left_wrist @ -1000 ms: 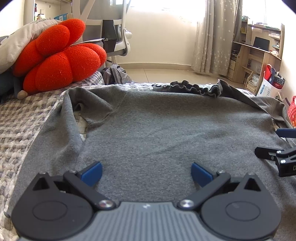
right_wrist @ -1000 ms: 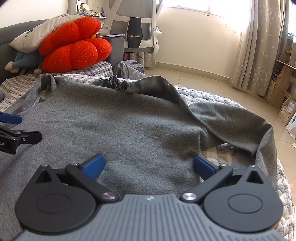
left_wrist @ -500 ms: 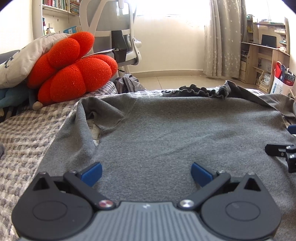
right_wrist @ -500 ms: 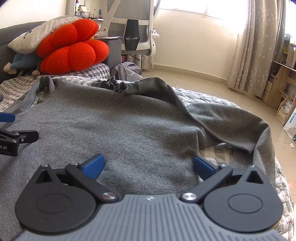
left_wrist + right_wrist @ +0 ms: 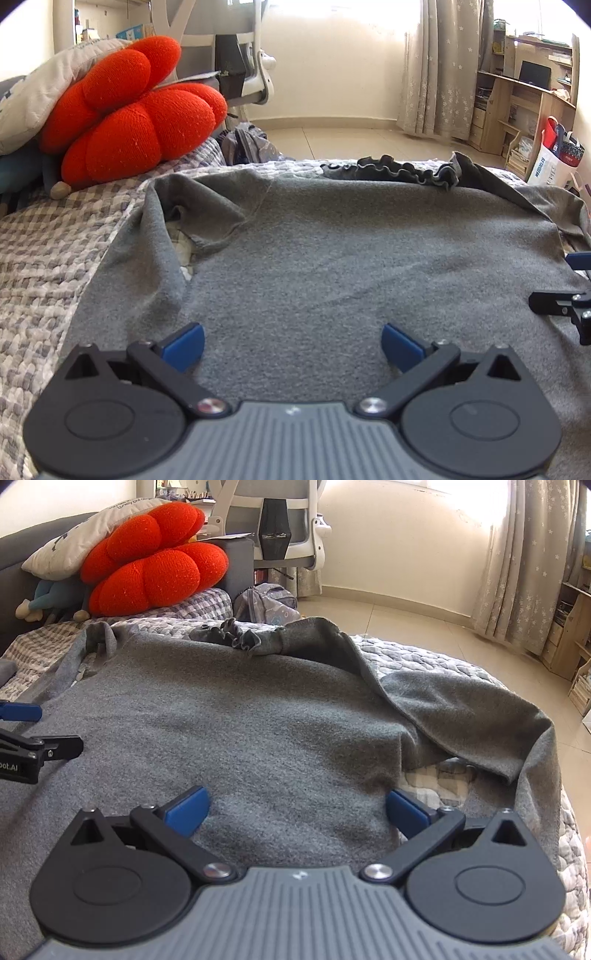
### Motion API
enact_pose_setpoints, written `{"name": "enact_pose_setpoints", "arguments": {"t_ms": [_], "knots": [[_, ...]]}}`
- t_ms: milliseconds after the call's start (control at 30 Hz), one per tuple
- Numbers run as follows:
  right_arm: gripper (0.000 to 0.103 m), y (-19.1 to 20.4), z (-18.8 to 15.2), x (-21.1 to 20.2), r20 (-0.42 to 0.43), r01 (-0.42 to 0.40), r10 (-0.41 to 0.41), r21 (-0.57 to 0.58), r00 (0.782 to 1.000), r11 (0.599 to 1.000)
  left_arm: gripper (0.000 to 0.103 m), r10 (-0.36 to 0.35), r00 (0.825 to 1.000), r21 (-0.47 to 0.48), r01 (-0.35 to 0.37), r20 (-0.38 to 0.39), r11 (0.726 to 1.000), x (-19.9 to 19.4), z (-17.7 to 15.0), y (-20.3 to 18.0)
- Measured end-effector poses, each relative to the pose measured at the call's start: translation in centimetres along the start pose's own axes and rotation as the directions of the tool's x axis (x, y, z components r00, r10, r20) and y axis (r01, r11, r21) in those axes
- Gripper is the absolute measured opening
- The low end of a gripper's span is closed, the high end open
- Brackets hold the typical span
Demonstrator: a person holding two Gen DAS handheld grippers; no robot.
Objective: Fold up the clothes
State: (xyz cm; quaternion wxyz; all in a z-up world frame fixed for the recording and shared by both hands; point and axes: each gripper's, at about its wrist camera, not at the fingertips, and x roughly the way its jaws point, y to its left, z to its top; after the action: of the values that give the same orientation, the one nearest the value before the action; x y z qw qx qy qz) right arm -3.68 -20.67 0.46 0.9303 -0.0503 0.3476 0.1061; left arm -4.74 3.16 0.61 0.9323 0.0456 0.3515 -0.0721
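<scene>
Grey sweater (image 5: 351,258) lies spread flat on the bed, over a checked quilt (image 5: 48,258), filling most of both views; ruffled collar (image 5: 391,171) at the far edge, by the floor side. L gripper (image 5: 291,341) sits low over the near part of the sweater, jaws wide apart, blue pads (image 5: 184,345) w/ nothing between them but open cloth; can't tell whether the tips actually touch the fabric. R gripper (image 5: 297,806) likewise spread wide and holding nothing, its right pad (image 5: 406,810) just at the sweater's side edge where the quilt shows through. Each gripper shows in the other's view: R one at the right border of the left wrist view (image 5: 565,302), L one at the left border of the right wrist view (image 5: 33,746), both over the sweater body, well apart. Left sleeve (image 5: 147,236) is bunched along the garment's side w/ a fold near the armpit; right sleeve (image 5: 461,716) lies draped out to the side, doubled over toward the bed edge. Beyond the sweater: red flower-shaped cushion (image 5: 136,110) against a pale pillow (image 5: 48,96), an office chair (image 5: 273,520) behind, a small backpack (image 5: 266,603) on the floor, curtains (image 5: 439,66) and a wooden desk (image 5: 517,99) far right.
</scene>
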Motion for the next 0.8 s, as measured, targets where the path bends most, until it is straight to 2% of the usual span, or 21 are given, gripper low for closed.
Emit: {"name": "enact_pose_setpoints", "arguments": {"t_ms": [100,200,267,433,533,600,667,800], "knots": [[0.103,-0.8,1.3,0.1,-0.029,0.029,-0.03,-0.023,0.999,0.999,0.102,0.052,0.998,0.031,-0.052,0.018,0.998,-0.8,1.9,0.9],[0.102,-1.5,2.8,0.2,-0.025,0.084,-0.085,-0.058,0.996,0.995,0.102,0.025,0.997,0.028,-0.027,0.076,0.999,-2.1,4.7,1.7],[0.102,-1.9,4.1,0.3,-0.004,0.087,-0.087,-0.07,0.996,0.994,0.102,-0.001,0.997,0.002,0.001,0.082,1.0,-1.9,6.6,2.0],[0.092,-1.5,7.0,1.4,0.018,0.037,-0.035,-0.102,0.999,0.994,0.102,-0.102,0.995,0.039,0.101,0.024,0.994,1.5,9.4,-0.1],[0.084,-0.6,8.7,3.2,0.002,0.017,-0.017,-0.153,1.0,0.988,0.1,-0.065,0.998,0.137,0.061,0.024,0.989,3.5,10.9,-2.1],[0.079,-0.3,9.7,4.2,-0.009,-0.004,0.003,-0.17,1.0,0.985,0.095,-0.064,0.998,0.148,0.061,0.019,0.987,4.6,12.1,-2.4],[0.075,-0.2,10.4,5.2,-0.018,-0.025,0.022,-0.178,1.0,0.984,0.088,-0.088,0.996,0.123,0.088,-0.009,0.989,6.2,13.1,-1.9],[0.075,-1.3,11.3,7.4,-0.048,-0.066,0.06,-0.132,0.997,0.989,0.087,-0.139,0.987,0.072,0.145,-0.085,0.987,9.6,14.2,-1.0]]}}
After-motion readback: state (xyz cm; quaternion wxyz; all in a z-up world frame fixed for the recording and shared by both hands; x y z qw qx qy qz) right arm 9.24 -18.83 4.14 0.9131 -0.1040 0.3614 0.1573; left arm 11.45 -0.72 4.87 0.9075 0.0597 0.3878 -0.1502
